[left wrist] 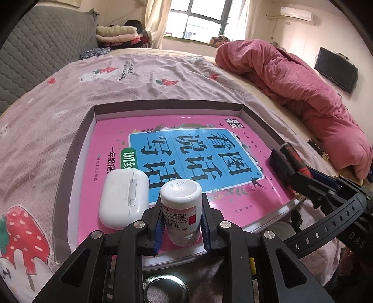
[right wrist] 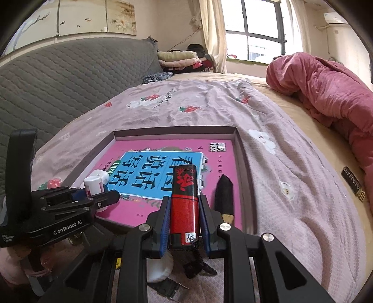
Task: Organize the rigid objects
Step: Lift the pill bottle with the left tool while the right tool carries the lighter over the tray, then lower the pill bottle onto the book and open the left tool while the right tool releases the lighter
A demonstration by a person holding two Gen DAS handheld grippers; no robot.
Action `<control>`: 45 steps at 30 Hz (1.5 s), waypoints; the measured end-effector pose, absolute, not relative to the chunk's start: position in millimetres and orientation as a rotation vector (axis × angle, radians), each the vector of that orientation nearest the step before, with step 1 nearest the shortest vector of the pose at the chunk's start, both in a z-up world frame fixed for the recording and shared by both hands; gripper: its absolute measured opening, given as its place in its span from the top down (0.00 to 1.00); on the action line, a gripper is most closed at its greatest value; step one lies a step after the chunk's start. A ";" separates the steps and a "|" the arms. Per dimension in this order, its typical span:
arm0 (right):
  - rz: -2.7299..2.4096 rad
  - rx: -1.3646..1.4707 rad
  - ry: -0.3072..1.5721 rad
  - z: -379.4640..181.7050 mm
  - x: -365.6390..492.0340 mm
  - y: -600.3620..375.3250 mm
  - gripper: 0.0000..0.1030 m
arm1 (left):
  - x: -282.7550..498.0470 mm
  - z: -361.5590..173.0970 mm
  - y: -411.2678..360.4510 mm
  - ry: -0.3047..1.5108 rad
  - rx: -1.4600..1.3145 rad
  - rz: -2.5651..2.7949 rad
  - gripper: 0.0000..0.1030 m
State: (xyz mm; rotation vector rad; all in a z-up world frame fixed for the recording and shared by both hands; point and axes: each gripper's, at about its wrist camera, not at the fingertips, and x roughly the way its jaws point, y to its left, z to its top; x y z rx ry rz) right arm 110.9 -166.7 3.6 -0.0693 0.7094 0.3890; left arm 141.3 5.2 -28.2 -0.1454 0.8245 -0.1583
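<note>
I was in a home bedroom. I worked over a bed [right wrist: 268,177] under a mauve strawberry-print sheet [left wrist: 77,109], with a pink quilt [left wrist: 303,93] bunched along its far right edge. A grey quilted headboard [right wrist: 58,86] ran along the left edge, folded blankets [right wrist: 179,58] stacked at the far left corner. A curtained window [right wrist: 261,30] sat behind, an air-conditioner unit [left wrist: 296,12] high on the wall, a wall-mounted TV [left wrist: 335,70] to the right.
</note>
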 end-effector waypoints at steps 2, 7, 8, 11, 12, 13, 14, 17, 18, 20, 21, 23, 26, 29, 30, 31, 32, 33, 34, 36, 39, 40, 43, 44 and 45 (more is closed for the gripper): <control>0.392 -0.081 0.719 1.2 114.6 -162.1 0.77 | 141.5 -29.1 5.7 0.827 -0.148 -0.160 0.74; 0.388 -0.076 0.741 -4.3 121.9 -157.8 0.77 | 141.7 -30.4 6.4 0.829 -0.162 -0.164 0.74; 0.389 -0.078 0.741 -5.1 122.2 -157.3 0.77 | 142.3 -30.9 6.5 0.830 -0.163 -0.164 0.74; 0.396 -0.067 0.747 -5.8 124.0 -156.1 0.77 | 142.8 -31.6 6.0 0.830 -0.163 -0.164 0.74; 0.397 -0.065 0.749 -5.6 124.7 -155.7 0.77 | 142.1 -31.0 6.0 0.830 -0.162 -0.164 0.74; 0.398 -0.069 0.750 -5.5 125.6 -154.7 0.77 | 142.3 -31.3 5.9 0.830 -0.162 -0.164 0.74; 0.397 -0.073 0.754 -5.8 126.6 -153.4 0.77 | 142.6 -31.7 5.7 0.831 -0.162 -0.164 0.74; 0.400 -0.079 0.762 -6.6 130.1 -150.1 0.77 | 142.1 -31.4 6.1 0.830 -0.163 -0.165 0.74; 0.403 -0.083 0.769 -7.3 131.3 -148.2 0.78 | 142.2 -30.9 6.1 0.830 -0.162 -0.165 0.74; 0.407 -0.095 0.774 -8.7 132.2 -144.7 0.78 | 142.3 -31.0 6.1 0.830 -0.162 -0.165 0.74; 0.411 -0.103 0.781 -9.5 133.0 -142.3 0.78 | 142.2 -30.9 6.2 0.830 -0.162 -0.165 0.74; 0.416 -0.122 0.788 -10.4 134.8 -137.4 0.78 | 142.2 -31.1 6.3 0.830 -0.163 -0.165 0.74; 0.430 -0.143 0.814 -11.8 138.3 -131.8 0.78 | 142.5 -31.2 5.4 0.830 -0.164 -0.165 0.74; 0.424 -0.171 0.837 -14.8 141.7 -125.9 0.77 | 142.7 -31.1 5.6 0.830 -0.163 -0.165 0.74; 0.428 -0.171 0.844 -15.7 142.4 -125.6 0.77 | 143.0 -31.5 5.2 0.830 -0.164 -0.166 0.74; 0.428 -0.173 0.848 -16.7 142.5 -124.6 0.77 | 142.8 -31.5 4.5 0.830 -0.164 -0.166 0.74; 0.428 -0.176 0.853 -17.6 142.9 -124.0 0.78 | 142.7 -31.4 4.7 0.830 -0.163 -0.166 0.74; 0.429 -0.178 0.856 -18.4 142.8 -123.3 0.78 | 142.7 -31.4 4.8 0.830 -0.163 -0.166 0.74; 0.427 -0.175 0.857 -18.6 142.8 -123.5 0.78 | 142.9 -31.6 4.6 0.830 -0.164 -0.166 0.74; 0.423 -0.167 0.865 -19.1 143.9 -124.8 0.77 | 142.7 -31.3 4.9 0.831 -0.164 -0.166 0.74; 0.411 -0.156 0.885 -20.8 148.2 -126.8 0.77 | 142.6 -32.0 3.3 0.831 -0.165 -0.167 0.74; 0.409 -0.153 0.891 -21.4 150.3 -127.4 0.77 | 142.8 -32.6 2.2 0.832 -0.165 -0.167 0.74; 0.404 -0.155 0.906 -22.4 153.1 -127.8 0.77 | 142.7 -32.5 2.6 0.831 -0.165 -0.167 0.74; 0.405 -0.158 0.911 -22.3 153.6 -127.6 0.77 | 142.8 -32.1 3.2 0.832 -0.163 -0.168 0.74; 0.404 -0.164 0.917 -22.1 154.1 -127.0 0.77 | 142.8 -32.1 3.4 0.832 -0.163 -0.168 0.74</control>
